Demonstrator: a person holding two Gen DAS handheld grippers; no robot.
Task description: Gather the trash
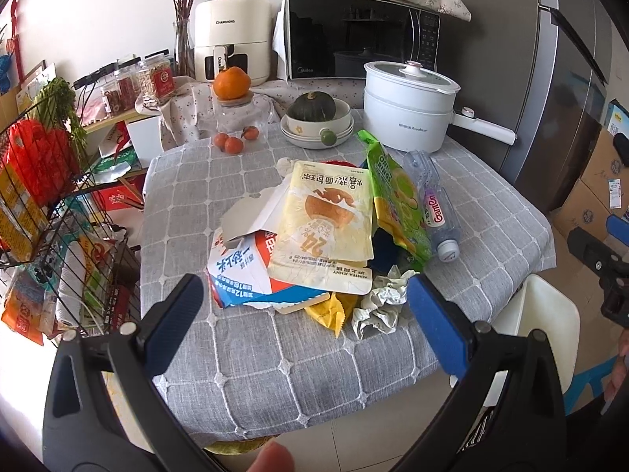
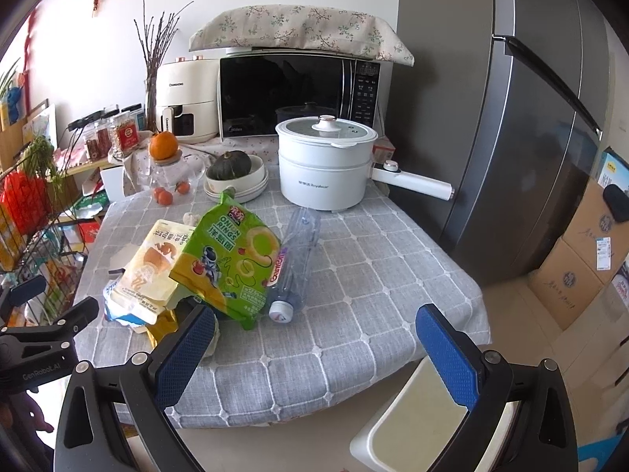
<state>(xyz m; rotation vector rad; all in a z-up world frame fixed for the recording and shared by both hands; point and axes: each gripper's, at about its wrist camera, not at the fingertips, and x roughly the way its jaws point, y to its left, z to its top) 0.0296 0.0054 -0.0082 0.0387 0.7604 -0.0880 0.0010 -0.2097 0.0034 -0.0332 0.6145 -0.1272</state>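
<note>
A pile of trash lies on the grey checked tablecloth: a yellow bread bag, a blue-and-white carton, a green onion-rings bag, an empty plastic bottle, a crumpled paper ball and a small yellow wrapper. My left gripper is open and empty, just in front of the pile. My right gripper is open and empty above the table's front edge, right of the green bag and the bottle. A white bin stands below the table edge.
At the back stand a white electric pot, stacked bowls with a squash, oranges, a microwave and an air fryer. A wire rack is on the left, a fridge and cardboard boxes on the right.
</note>
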